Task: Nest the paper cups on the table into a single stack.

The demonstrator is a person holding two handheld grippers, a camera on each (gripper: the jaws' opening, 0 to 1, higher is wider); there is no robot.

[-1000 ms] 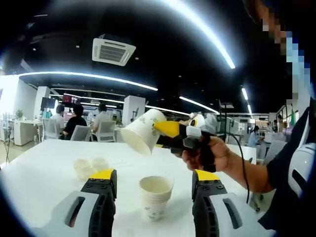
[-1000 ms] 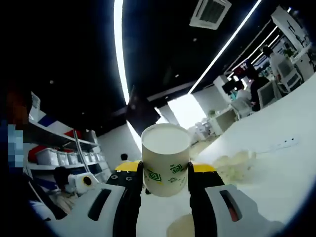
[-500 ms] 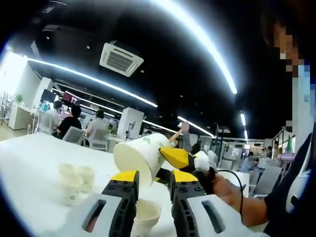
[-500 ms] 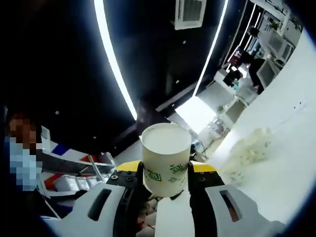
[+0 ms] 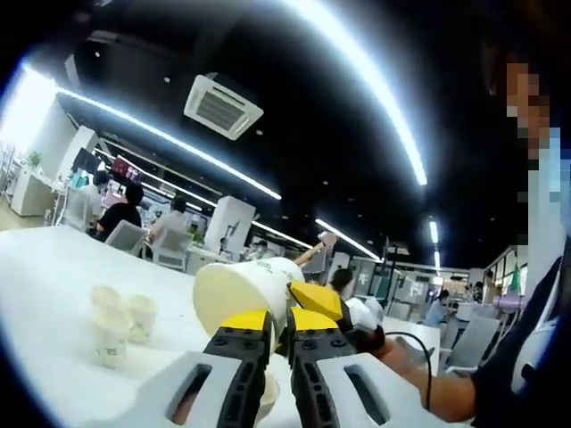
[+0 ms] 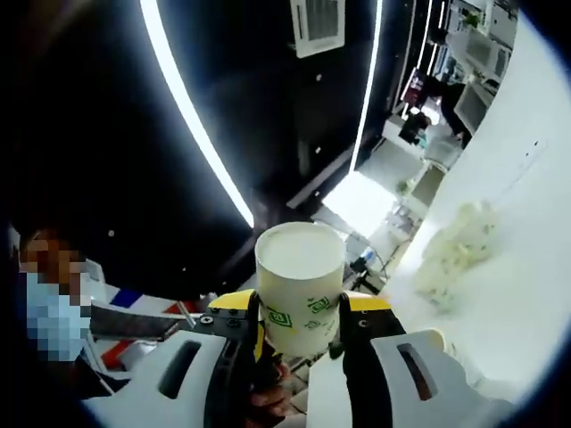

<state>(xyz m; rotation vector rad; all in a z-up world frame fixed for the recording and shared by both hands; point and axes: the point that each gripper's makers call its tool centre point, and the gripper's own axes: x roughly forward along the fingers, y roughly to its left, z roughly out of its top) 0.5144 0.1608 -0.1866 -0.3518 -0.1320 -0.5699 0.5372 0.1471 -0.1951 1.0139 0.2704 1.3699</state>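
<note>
In the left gripper view, the left gripper (image 5: 277, 325) has its jaws nearly together low in the centre, seemingly pinching the rim of a cup stack (image 5: 266, 397) below them, though that rim is mostly hidden. A second ago these jaws stood wide apart. Just above, the right gripper (image 5: 303, 301) carries a tilted paper cup (image 5: 239, 292); more loose cups (image 5: 114, 323) sit at lower left on the white table (image 5: 45, 294). The right gripper view shows the right gripper (image 6: 299, 325) clamped on that cup (image 6: 301, 287), whose green printed marks are too small to read.

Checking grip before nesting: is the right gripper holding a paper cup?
Yes, the right gripper has its jaws closed on the sides of a paper cup.
</note>
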